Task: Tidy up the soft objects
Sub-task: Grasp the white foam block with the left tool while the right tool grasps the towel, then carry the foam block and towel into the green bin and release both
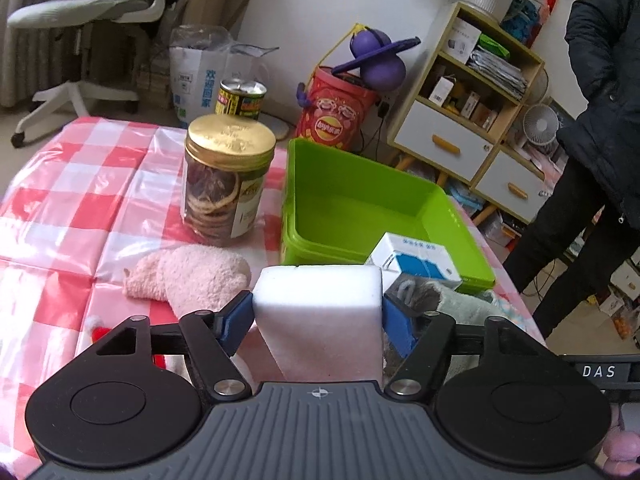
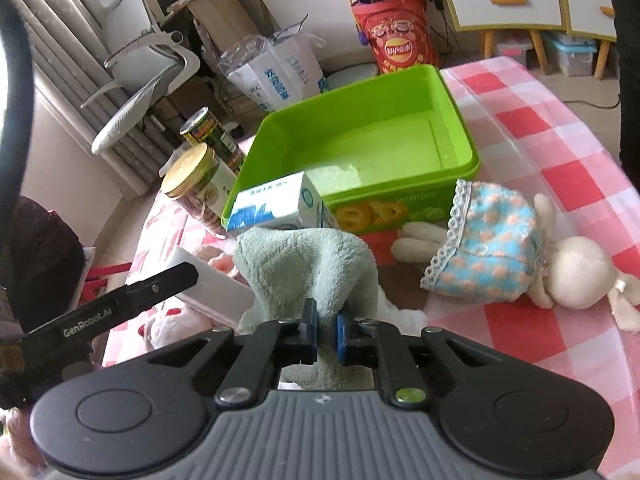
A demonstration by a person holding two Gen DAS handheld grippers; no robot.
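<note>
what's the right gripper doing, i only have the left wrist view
Observer: The right gripper is shut on the green towel.
Operator: any soft stuff past the towel i cant see
Observer: Yes, a stuffed bunny in a blue dotted dress lies on the tablecloth, in front of the green bin.
Operator: bunny touching the bin
Observer: No, it lies apart from the bin's printed front wall.

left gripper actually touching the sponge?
Touching. Left wrist view: both blue pads press the white sponge's sides, no gap either side of the left gripper.
</note>
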